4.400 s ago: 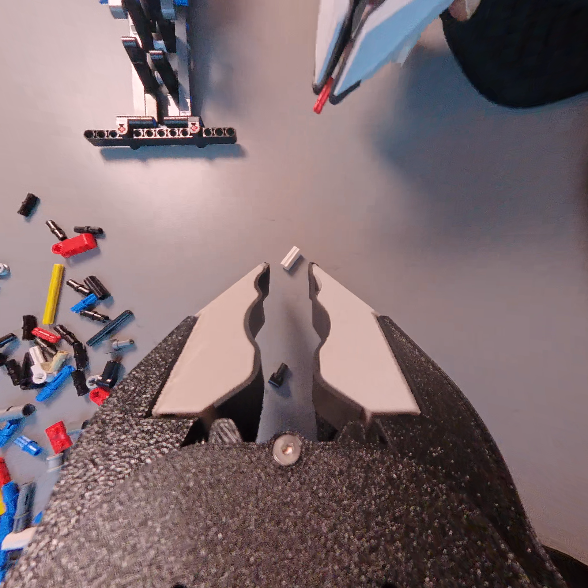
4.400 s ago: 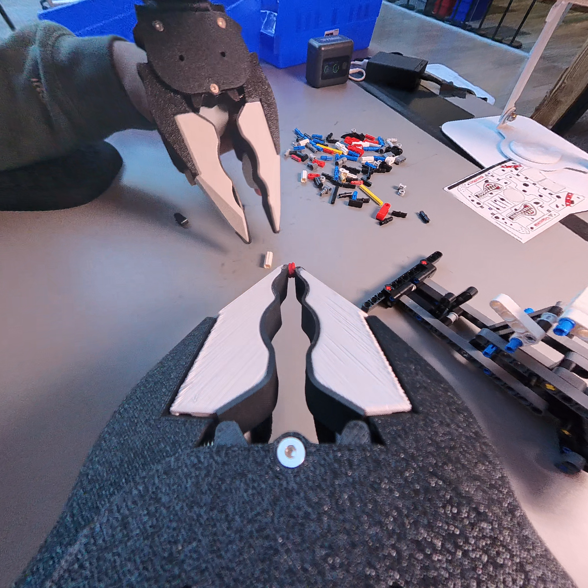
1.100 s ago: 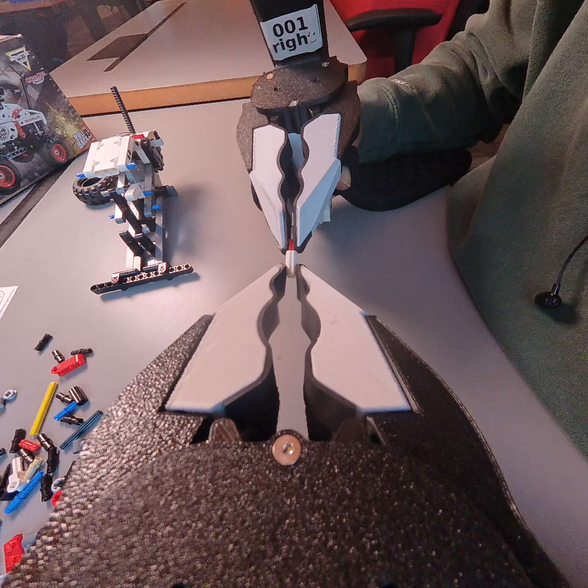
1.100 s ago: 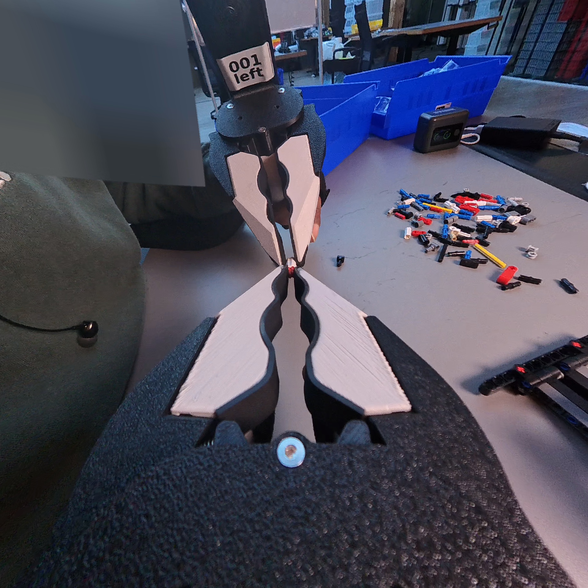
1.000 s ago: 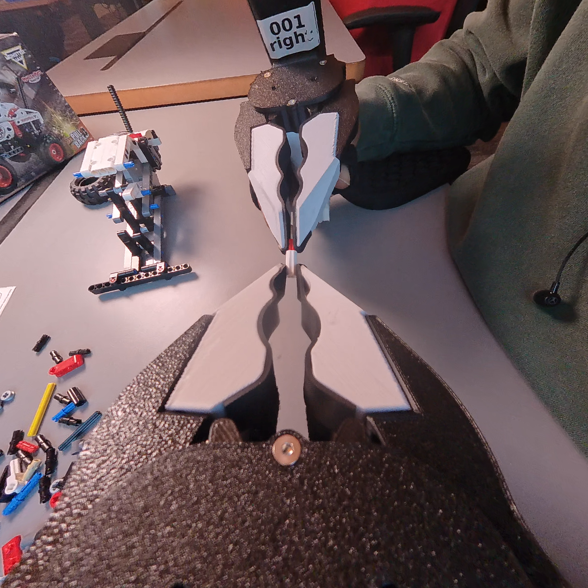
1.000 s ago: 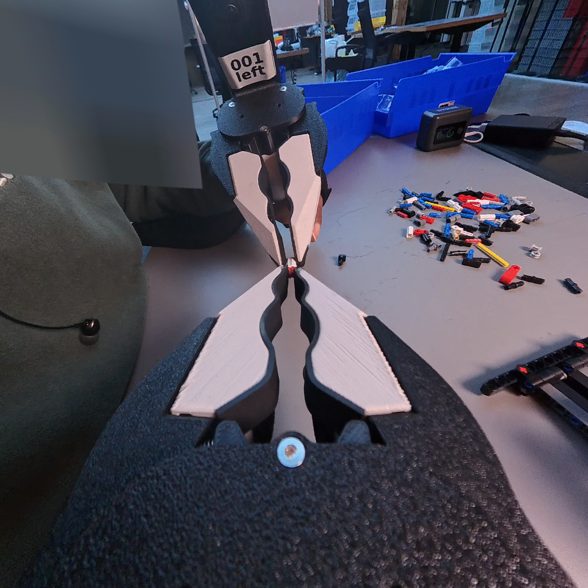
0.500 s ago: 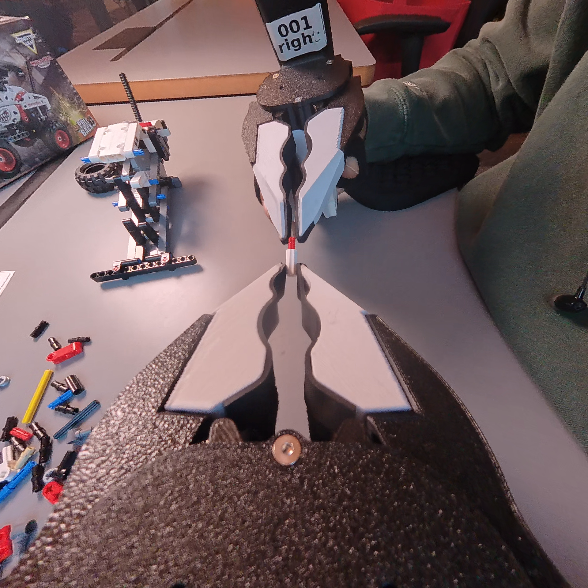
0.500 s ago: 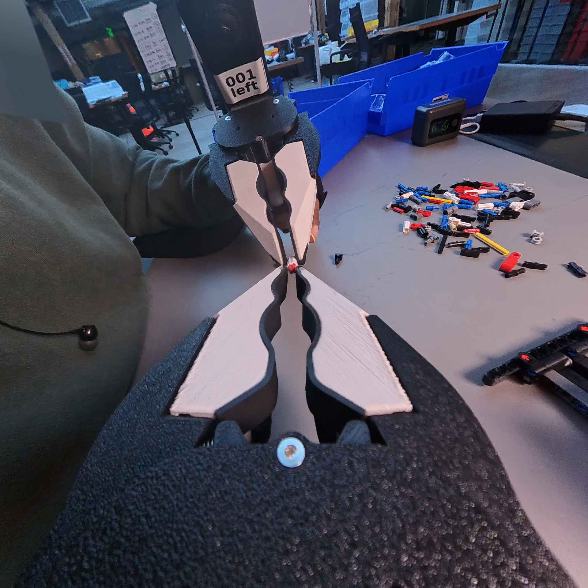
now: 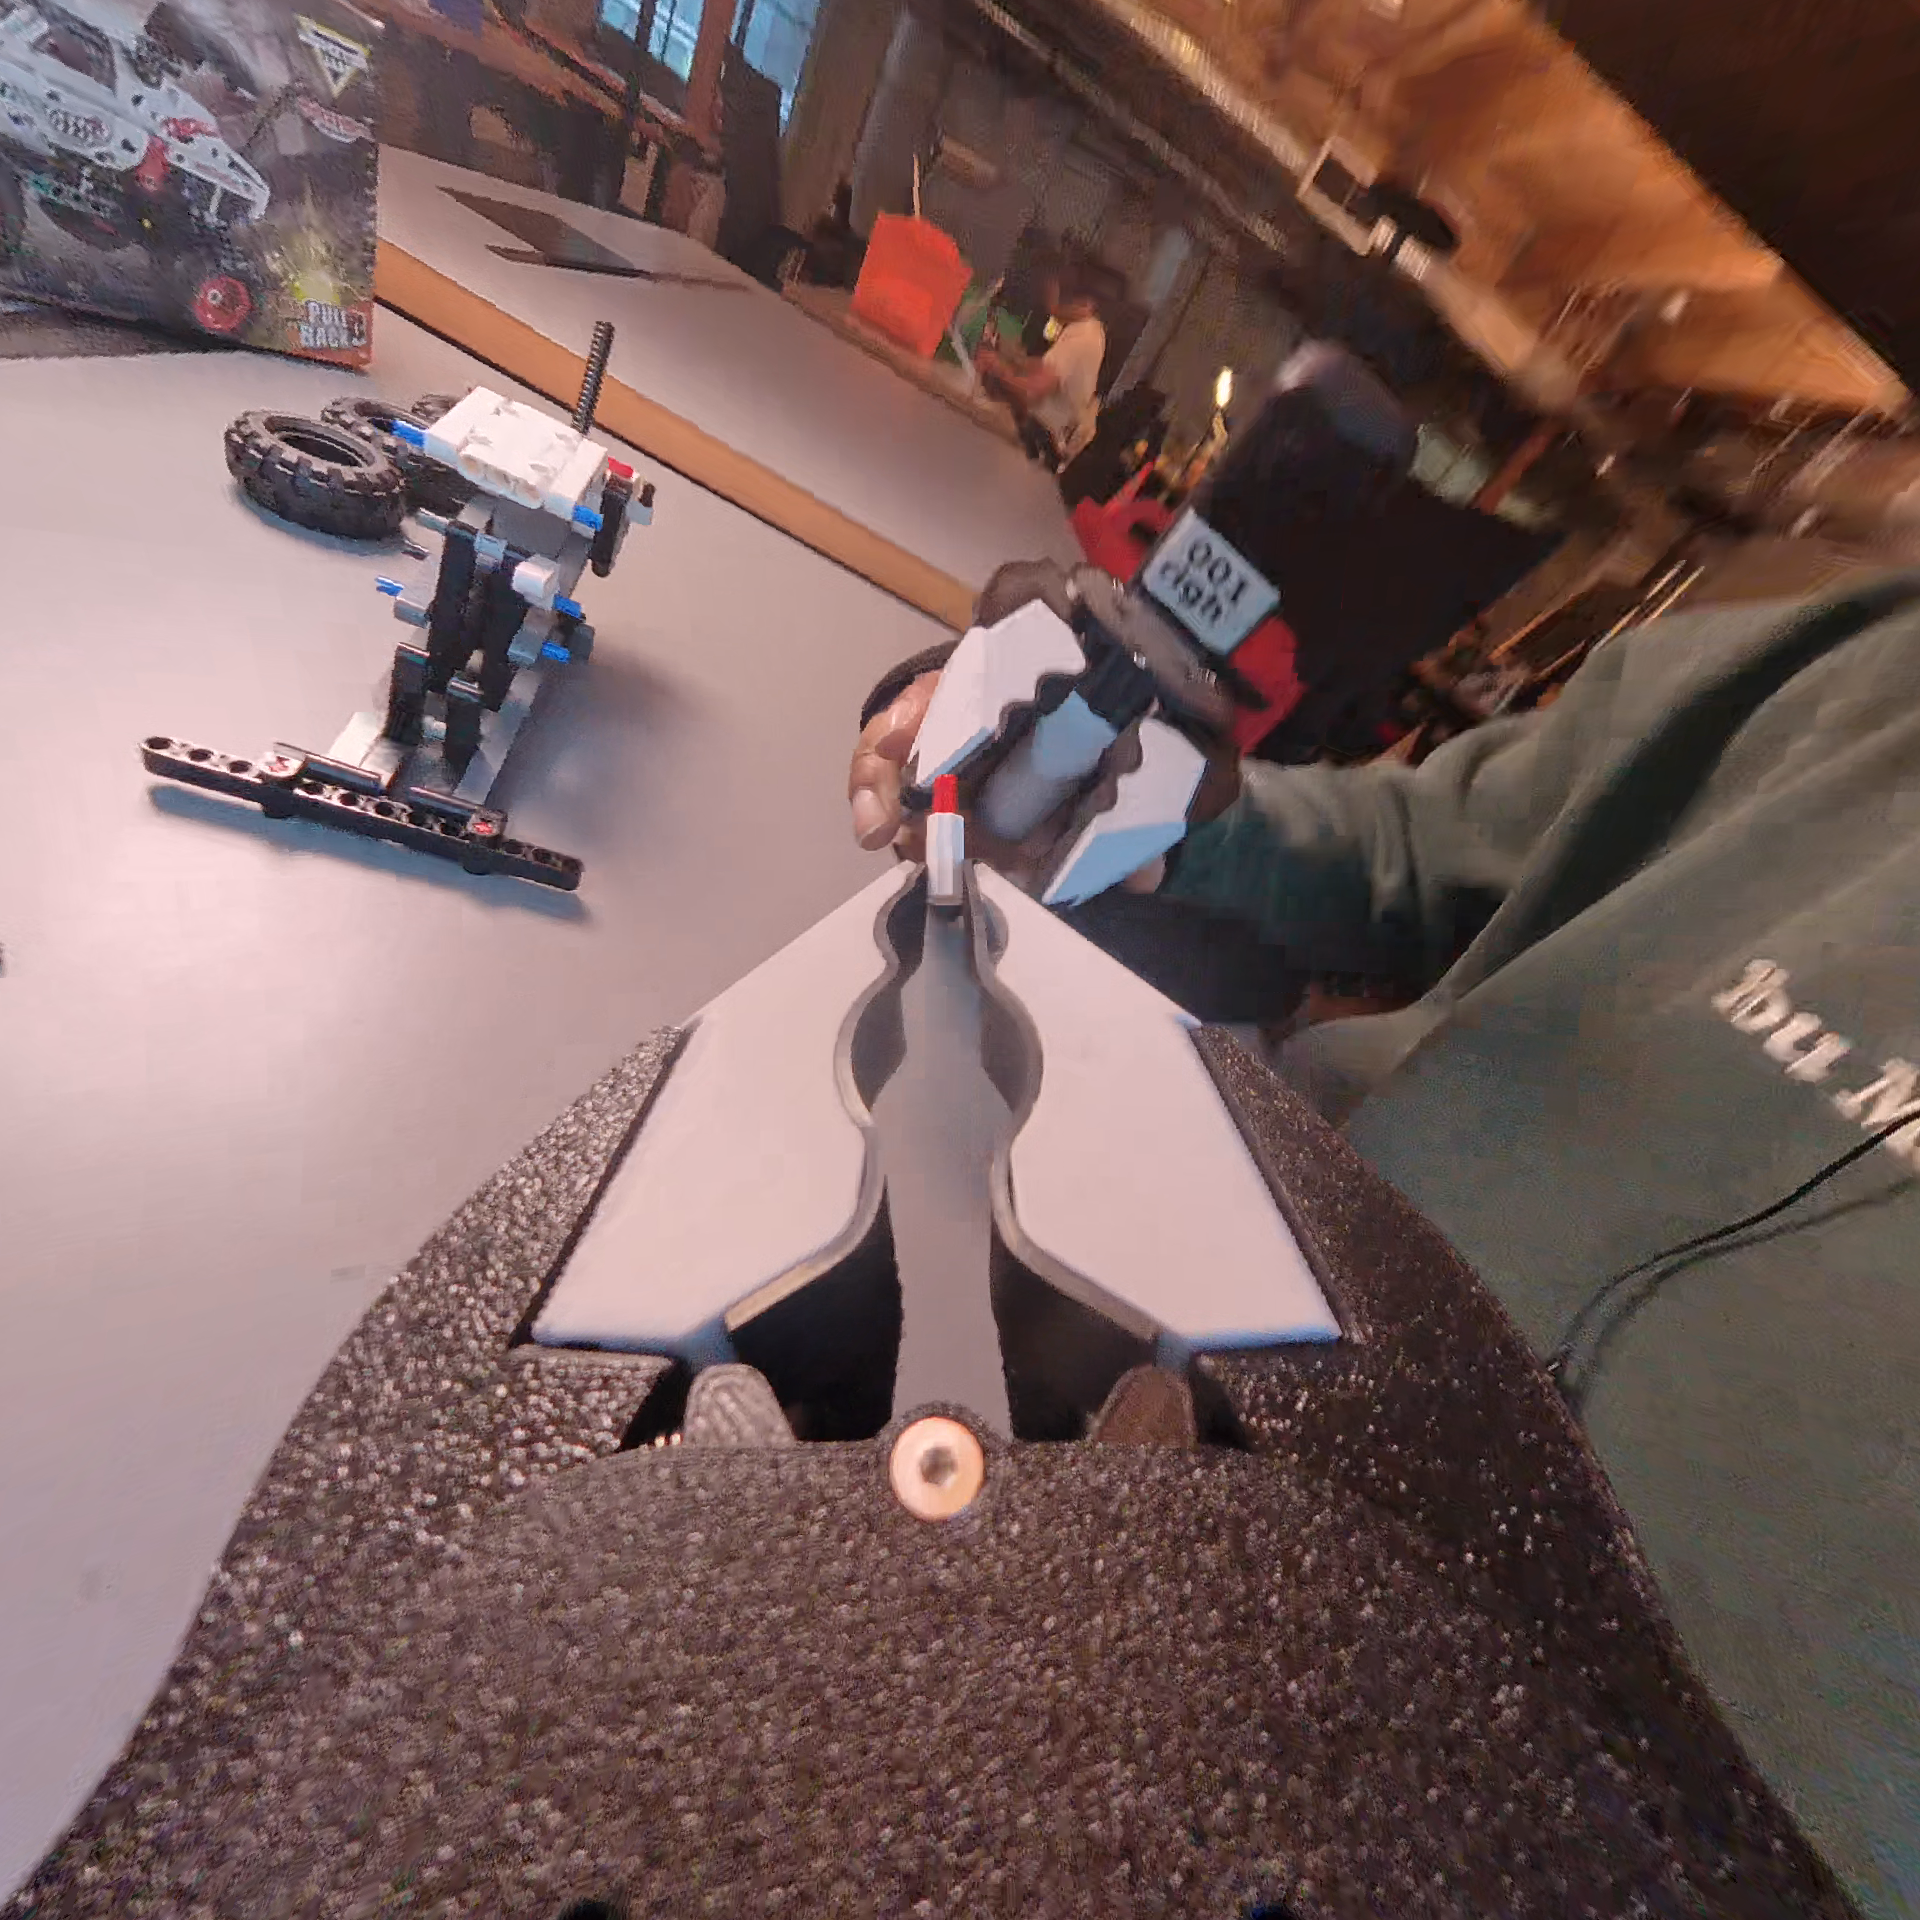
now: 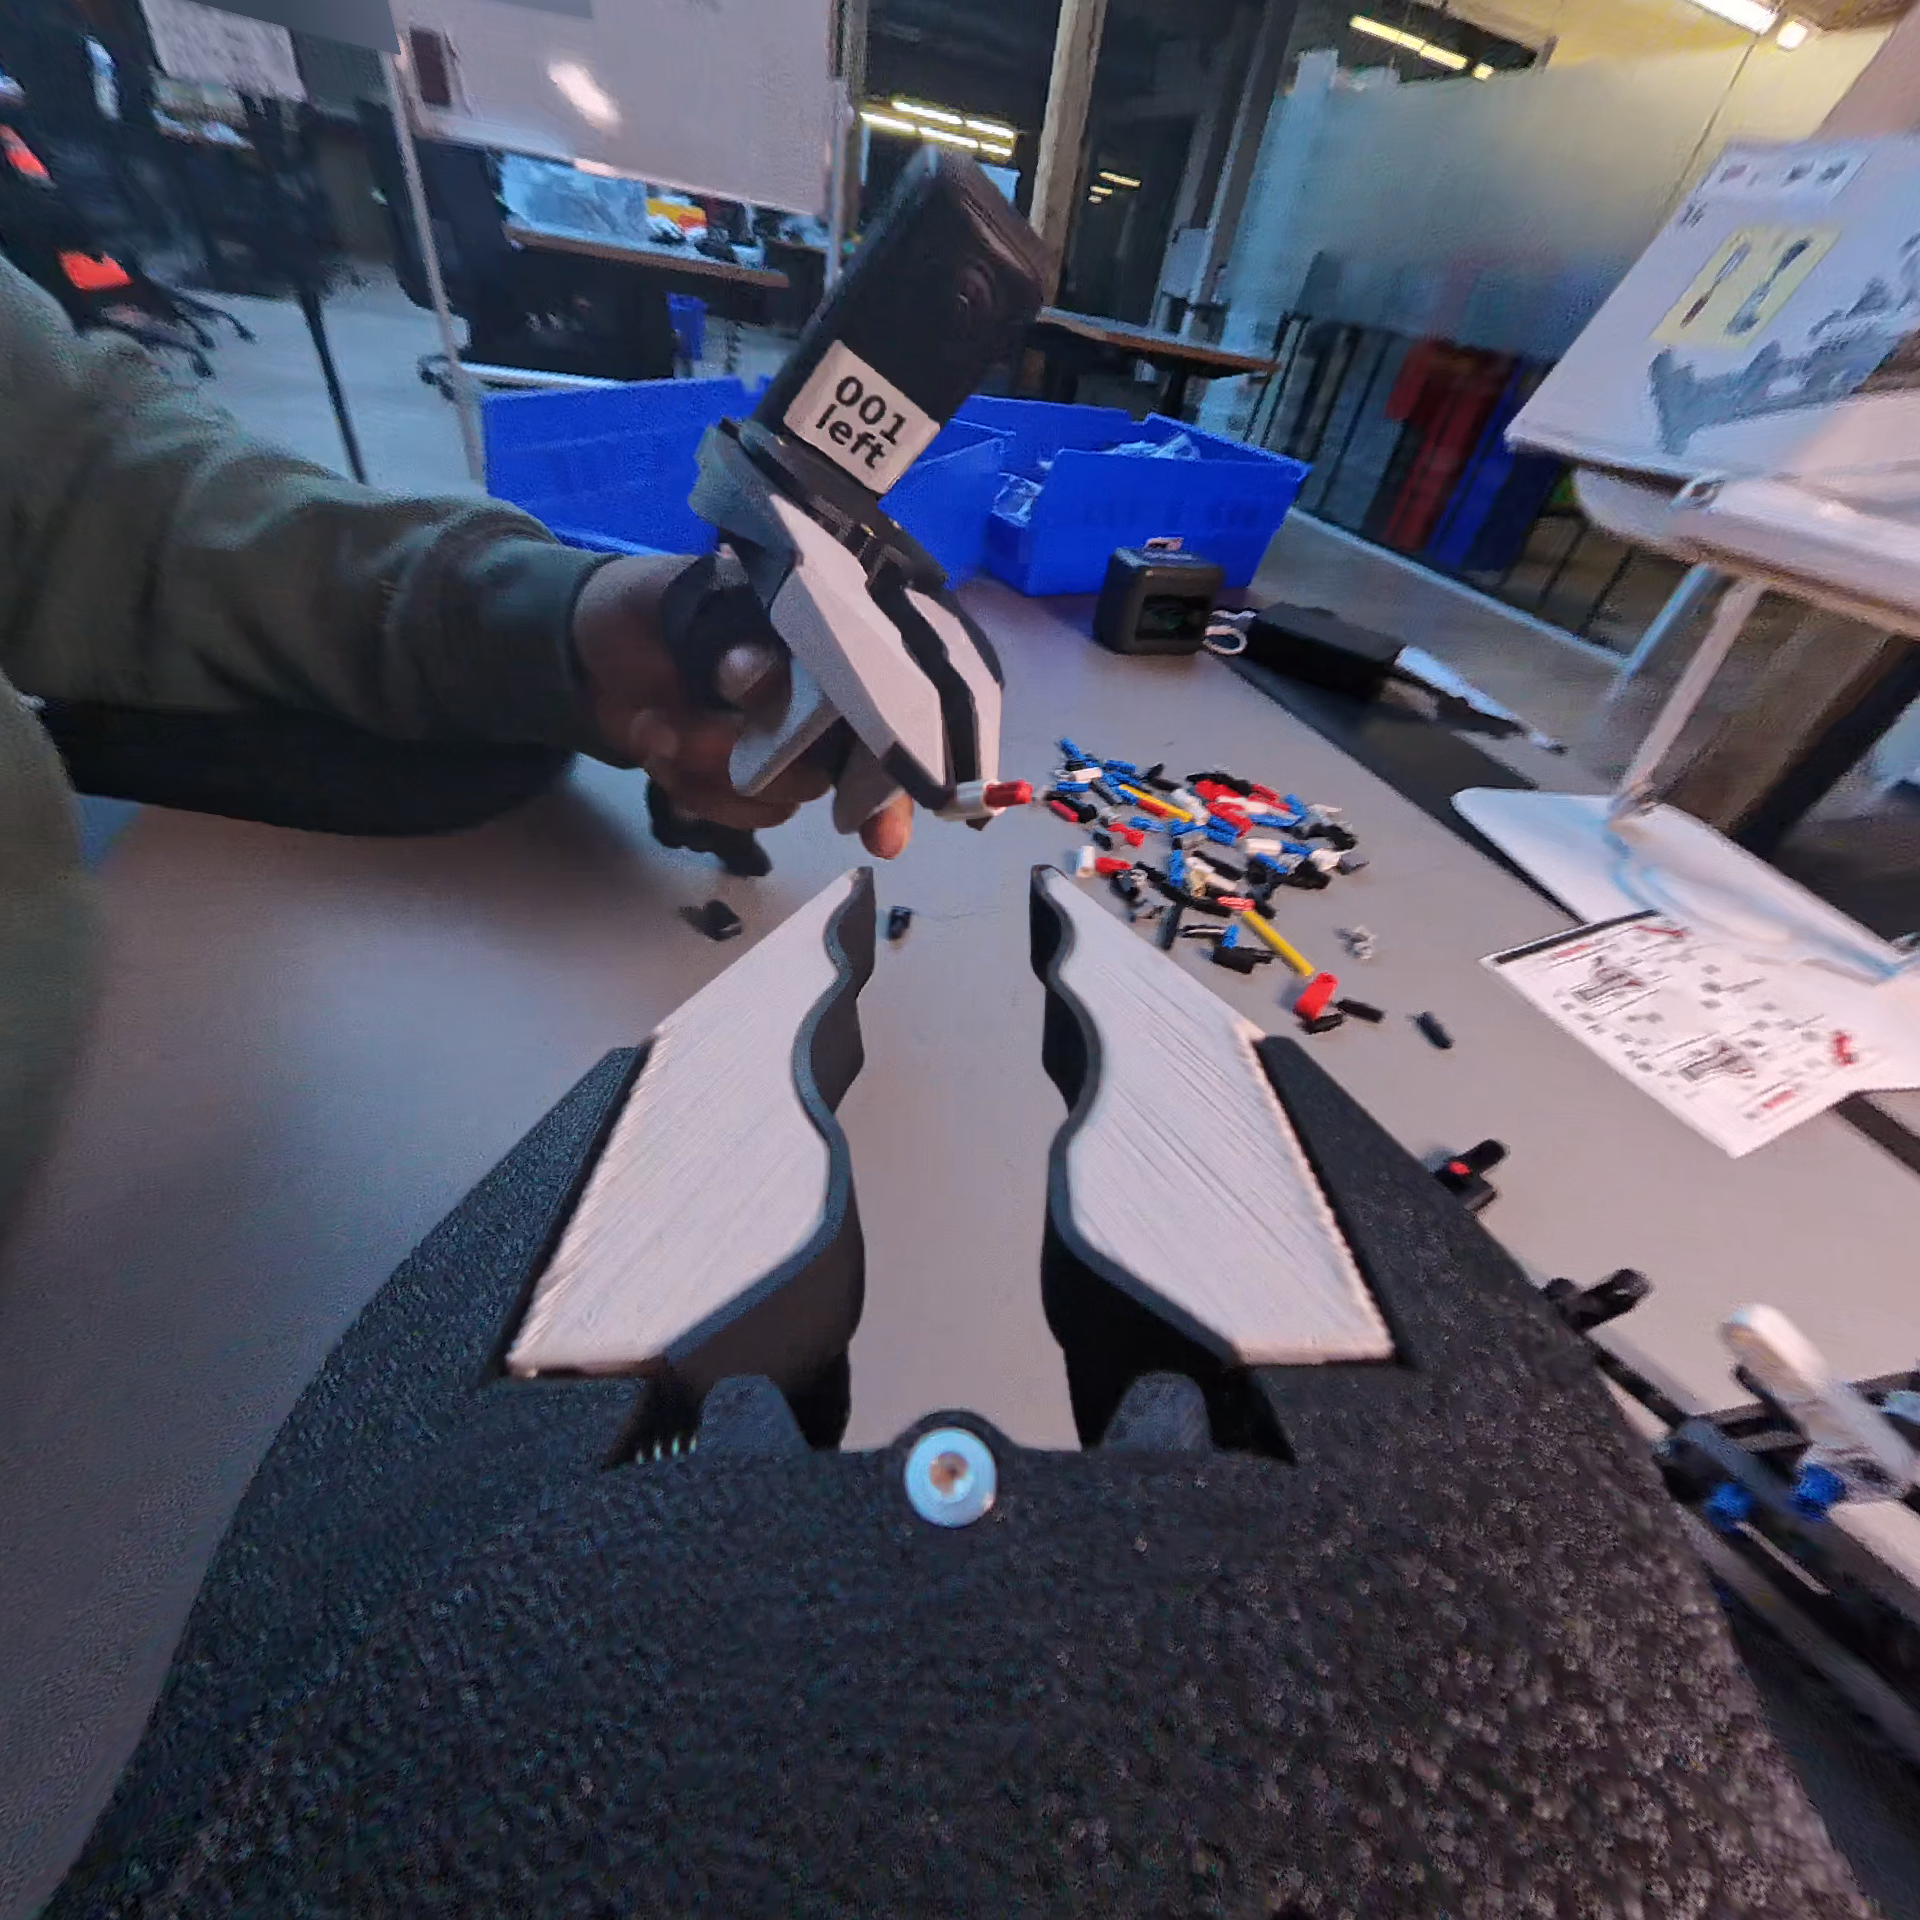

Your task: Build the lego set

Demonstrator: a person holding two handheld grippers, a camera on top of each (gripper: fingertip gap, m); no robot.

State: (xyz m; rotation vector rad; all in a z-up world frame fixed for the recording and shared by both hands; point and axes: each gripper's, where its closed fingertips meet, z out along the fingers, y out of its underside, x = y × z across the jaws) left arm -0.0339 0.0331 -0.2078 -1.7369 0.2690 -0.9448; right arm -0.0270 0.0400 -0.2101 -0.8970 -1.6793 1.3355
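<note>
Over the grey table [image 9: 208, 1039], our right gripper [image 10: 951, 894] has let go and now stands wide open and empty, while our left gripper [image 9: 943, 896] stays pinched on the white sleeve with red pin [image 9: 943, 831] seated in it; that joint looks done, ready for the chassis [image 9: 468, 665].

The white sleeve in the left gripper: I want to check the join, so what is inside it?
A red pin sticks out of the white sleeve held by the left gripper. How deep it goes is hidden inside the sleeve.
</note>
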